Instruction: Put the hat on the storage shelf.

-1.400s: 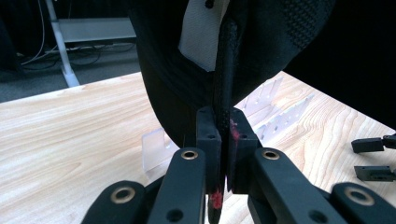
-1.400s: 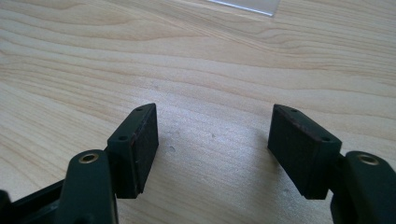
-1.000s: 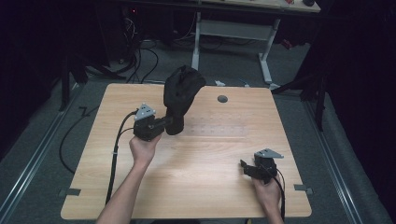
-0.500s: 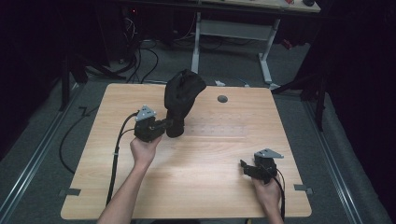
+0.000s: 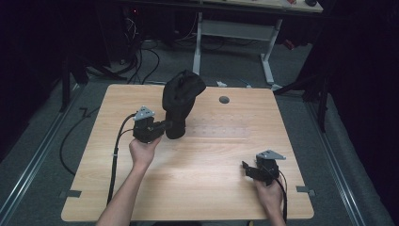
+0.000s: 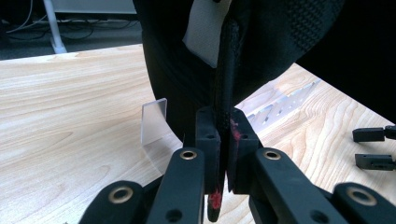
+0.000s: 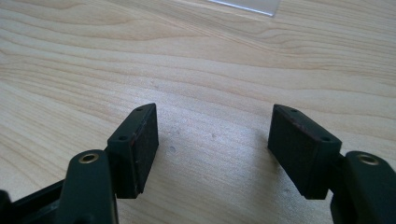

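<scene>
Left gripper [image 5: 165, 126] clamped on the lower edge of a black cap [image 5: 181, 101], seam pinched between its pads [image 6: 207, 135]. The cap is held upright, crown up, left of centre on the far half of the table [image 5: 211, 179], its bottom at or just above the wood. Right gripper [image 5: 246, 168] low over the near right corner, jaws wide apart, nothing between them, bare wood under them. Well apart from the cap. Wide bare wood between the two grippers; small round hole [image 5: 224, 100] near the far edge.
</scene>
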`<state>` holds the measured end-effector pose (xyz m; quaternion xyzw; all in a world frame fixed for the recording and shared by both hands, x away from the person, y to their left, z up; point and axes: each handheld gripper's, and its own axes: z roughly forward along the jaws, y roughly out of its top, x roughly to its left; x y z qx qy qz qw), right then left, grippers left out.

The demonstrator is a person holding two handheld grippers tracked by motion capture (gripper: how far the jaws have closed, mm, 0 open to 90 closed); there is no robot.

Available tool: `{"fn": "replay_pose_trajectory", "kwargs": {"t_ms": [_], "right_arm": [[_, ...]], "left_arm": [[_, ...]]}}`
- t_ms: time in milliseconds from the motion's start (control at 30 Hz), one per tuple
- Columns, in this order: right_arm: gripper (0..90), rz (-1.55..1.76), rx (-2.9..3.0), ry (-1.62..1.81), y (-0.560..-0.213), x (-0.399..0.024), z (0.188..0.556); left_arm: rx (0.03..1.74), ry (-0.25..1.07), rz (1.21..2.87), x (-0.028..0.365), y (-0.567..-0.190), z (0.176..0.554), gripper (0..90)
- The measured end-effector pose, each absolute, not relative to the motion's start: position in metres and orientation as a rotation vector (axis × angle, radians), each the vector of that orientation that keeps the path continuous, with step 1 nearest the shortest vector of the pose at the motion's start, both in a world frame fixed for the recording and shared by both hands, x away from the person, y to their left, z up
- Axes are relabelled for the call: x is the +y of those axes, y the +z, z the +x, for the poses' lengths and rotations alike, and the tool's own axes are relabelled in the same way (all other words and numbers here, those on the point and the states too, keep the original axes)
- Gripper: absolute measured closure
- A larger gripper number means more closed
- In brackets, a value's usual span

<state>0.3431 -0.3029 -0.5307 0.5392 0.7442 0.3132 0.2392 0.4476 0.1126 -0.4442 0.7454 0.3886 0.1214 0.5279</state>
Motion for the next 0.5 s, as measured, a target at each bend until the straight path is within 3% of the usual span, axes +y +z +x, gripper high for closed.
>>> {"fn": "replay_pose_trajectory", "kwargs": {"t_ms": [267, 500], "right_arm": [[33.5, 1.476, 2.039, 0.859, -0.5307, -0.3028, 0.343], [33.5, 1.476, 2.039, 0.859, -0.5307, -0.3028, 0.343]], "left_arm": [[0.931, 0.292, 1.792, 0.1126, -0.4438, 0.447, 84.4], [0.942, 0.297, 1.8, 0.1149, -0.4423, 0.4463, 76.8]]}}
